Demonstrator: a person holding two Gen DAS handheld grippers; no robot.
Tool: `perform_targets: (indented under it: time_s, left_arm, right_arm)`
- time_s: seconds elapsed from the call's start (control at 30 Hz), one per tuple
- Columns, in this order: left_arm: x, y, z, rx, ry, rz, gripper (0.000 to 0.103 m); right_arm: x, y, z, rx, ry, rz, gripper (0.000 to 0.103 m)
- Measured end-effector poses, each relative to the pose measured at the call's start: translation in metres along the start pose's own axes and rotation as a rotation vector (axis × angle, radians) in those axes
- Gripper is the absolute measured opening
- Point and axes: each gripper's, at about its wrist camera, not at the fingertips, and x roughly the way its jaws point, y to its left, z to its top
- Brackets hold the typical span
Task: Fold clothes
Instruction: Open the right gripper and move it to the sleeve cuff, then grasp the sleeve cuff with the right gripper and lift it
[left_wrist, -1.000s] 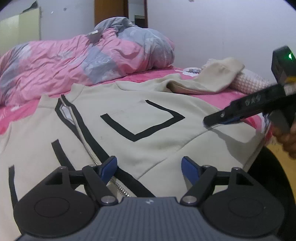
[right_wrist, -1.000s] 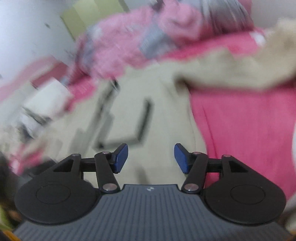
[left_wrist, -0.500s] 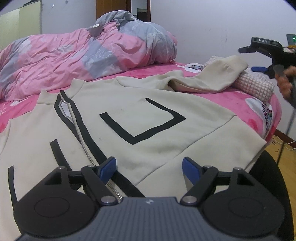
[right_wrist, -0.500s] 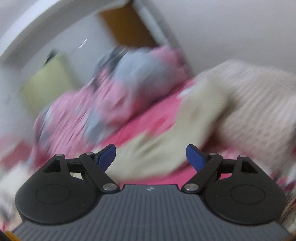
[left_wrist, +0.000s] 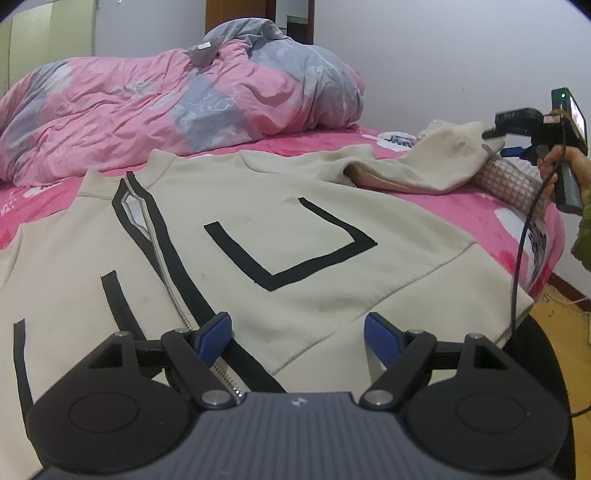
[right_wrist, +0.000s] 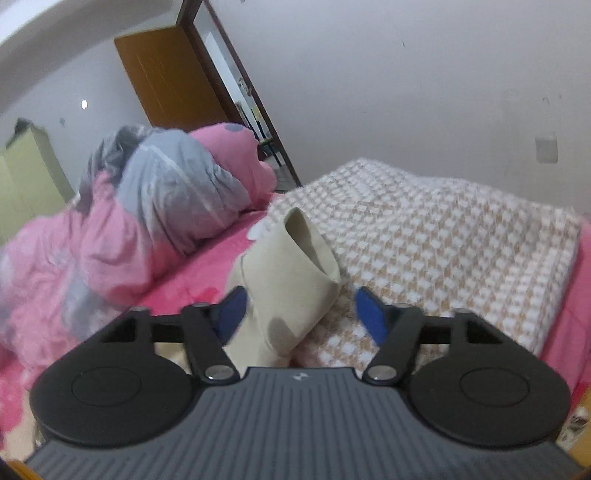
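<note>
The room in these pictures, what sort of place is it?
Most likely a bedroom at home. A bed with a pink sheet bears a rumpled pink and grey duvet, a cream zip jacket is spread on it, and a wooden door stands behind.

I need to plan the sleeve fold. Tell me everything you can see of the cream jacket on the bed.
The cream jacket lies flat, front up, on the pink sheet, zipped, with black trim along the zipper and black angular stripes. It looks like soft sweatshirt cloth, faintly soiled. Its sleeve stretches onto a checked blanket, cuff between the right gripper fingers, which have been closing.
</note>
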Motion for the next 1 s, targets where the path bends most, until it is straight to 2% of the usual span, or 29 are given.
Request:
perform_targets:
  time_s: [0.03,0.07,0.13,0.17,0.33,0.5,0.6,0.8,1.0]
  left_arm:
    - [0.000,0.001,0.000,-0.006,-0.003,-0.002,0.080]
    - [0.000,0.002,0.001,-0.013,-0.006,-0.005,0.080]
    - [0.000,0.006,0.001,-0.030,-0.012,-0.010,0.080]
    - [0.000,0.008,0.002,-0.041,-0.016,-0.013,0.080]
    - [0.001,0.021,0.006,-0.082,-0.038,-0.004,0.080]
    - [0.005,0.039,0.012,-0.129,-0.065,0.027,0.080]
    - [0.022,0.053,0.010,-0.178,0.007,0.024,0.079]
    - [0.026,0.059,0.001,-0.187,-0.005,0.020,0.078]
    - [0.020,0.068,-0.004,-0.222,-0.045,-0.016,0.079]
  right_arm:
    - [0.002,0.002,0.001,-0.014,0.009,-0.004,0.041]
    - [0.004,0.004,0.001,-0.027,0.017,-0.008,0.036]
    - [0.006,0.007,0.004,-0.044,0.023,-0.014,0.011]
    - [0.006,0.008,0.005,-0.052,0.027,-0.017,0.008]
    - [-0.006,0.024,0.012,-0.082,-0.001,0.011,0.006]
    - [-0.026,0.062,0.022,-0.155,-0.043,0.072,0.006]
    - [-0.037,0.090,0.026,-0.200,-0.058,0.128,0.006]
    - [-0.063,0.166,0.017,-0.348,-0.068,0.280,0.006]
    - [-0.075,0.242,-0.002,-0.395,0.004,0.490,0.006]
